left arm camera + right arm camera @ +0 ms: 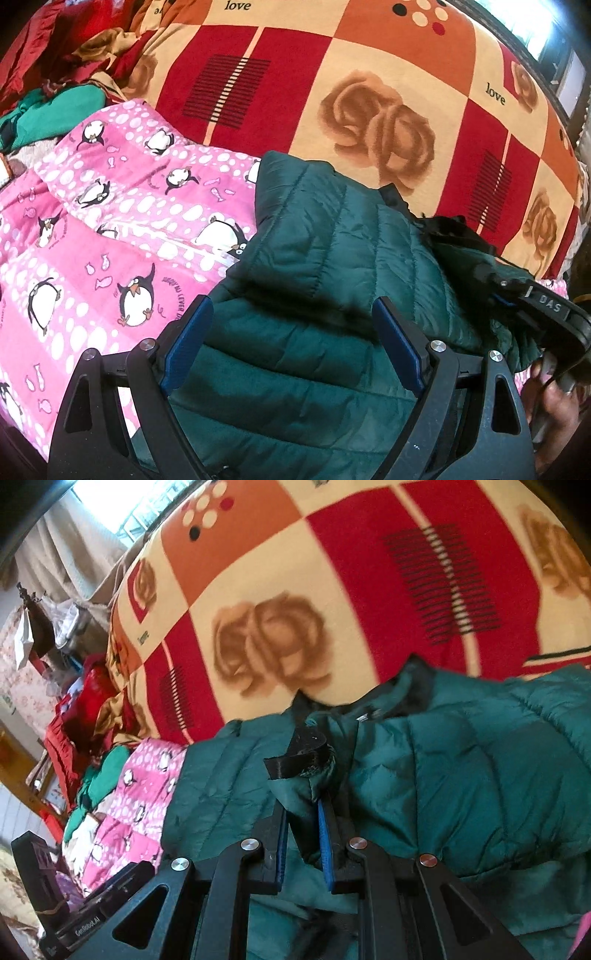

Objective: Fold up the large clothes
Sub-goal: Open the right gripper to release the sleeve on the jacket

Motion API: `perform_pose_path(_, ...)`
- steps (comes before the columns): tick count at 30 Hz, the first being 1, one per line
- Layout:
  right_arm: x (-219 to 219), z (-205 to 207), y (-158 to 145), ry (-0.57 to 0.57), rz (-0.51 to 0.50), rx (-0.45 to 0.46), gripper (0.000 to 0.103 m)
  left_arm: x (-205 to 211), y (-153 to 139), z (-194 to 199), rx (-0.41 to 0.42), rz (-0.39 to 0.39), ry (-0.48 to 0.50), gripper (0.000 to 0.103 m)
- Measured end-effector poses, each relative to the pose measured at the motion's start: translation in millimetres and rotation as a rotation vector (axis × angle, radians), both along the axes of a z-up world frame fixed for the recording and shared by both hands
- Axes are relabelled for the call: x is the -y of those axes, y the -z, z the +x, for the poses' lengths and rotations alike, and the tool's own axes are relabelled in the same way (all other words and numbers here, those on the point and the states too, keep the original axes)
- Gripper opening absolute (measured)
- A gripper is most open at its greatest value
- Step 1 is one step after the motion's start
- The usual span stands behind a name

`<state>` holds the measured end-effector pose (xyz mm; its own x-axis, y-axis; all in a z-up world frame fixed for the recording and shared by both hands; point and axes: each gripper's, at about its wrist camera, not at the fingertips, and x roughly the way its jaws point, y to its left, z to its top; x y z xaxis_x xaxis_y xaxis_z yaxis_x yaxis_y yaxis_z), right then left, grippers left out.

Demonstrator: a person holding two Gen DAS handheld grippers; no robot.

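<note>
One green quilted jacket (325, 258) lies on the bed, partly over one pink penguin blanket (122, 229) and against one checked blanket (369, 74) in red, orange and cream with roses and the word "love". In the left wrist view, a heap of red and green clothes (55, 74) sits at the far left corner; how many pieces it holds cannot be told.

There are two tongs. The left tongs (291, 354) are spread wide, with the blue pads (188, 343) well apart. They hang just above the jacket's lower panels, and the fabric fills the gap between the fingers; whether the tips touch it cannot be told. Nothing is gripped.

The right tongs (303, 830) are nearly pressed together and pinch a bunched fold of the jacket (461, 775) between the blue pads (325, 845). A black strap (299, 760) on that fold stands up just past the fingertips, beside the jacket's dark collar.

In the left wrist view, the right tongs' black body shows at the right edge, lying on the jacket, with part of the person's hand (554, 406) below it. In the right wrist view, the left tongs' body shows at the lower left, marked "GenRobot.AI".
</note>
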<state>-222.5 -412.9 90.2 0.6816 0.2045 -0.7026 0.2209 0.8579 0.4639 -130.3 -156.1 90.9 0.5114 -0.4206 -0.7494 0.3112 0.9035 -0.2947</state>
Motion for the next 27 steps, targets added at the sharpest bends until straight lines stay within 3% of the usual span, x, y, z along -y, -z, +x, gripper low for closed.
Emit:
perform_pose_path(9, -31, 30, 26, -0.086, 0.075, -0.053, 0.015, -5, 8, 8, -0.017, -0.008, -0.014, 0.088)
perform_pose_path(14, -32, 33, 36, -0.078, 0.101, -0.078, 0.015, -6, 13, 11, -0.032, -0.007, -0.018, 0.088)
perform_pose_path(20, -30, 21, 21, -0.093, 0.127, -0.059, 0.037, -6, 9, 7, -0.021, -0.020, -0.017, 0.088)
perform_pose_path(27, -18, -18, -27, -0.087, 0.055, 0.001, 0.039, 2, -13, 1, -0.011, -0.137, 0.023, 0.089)
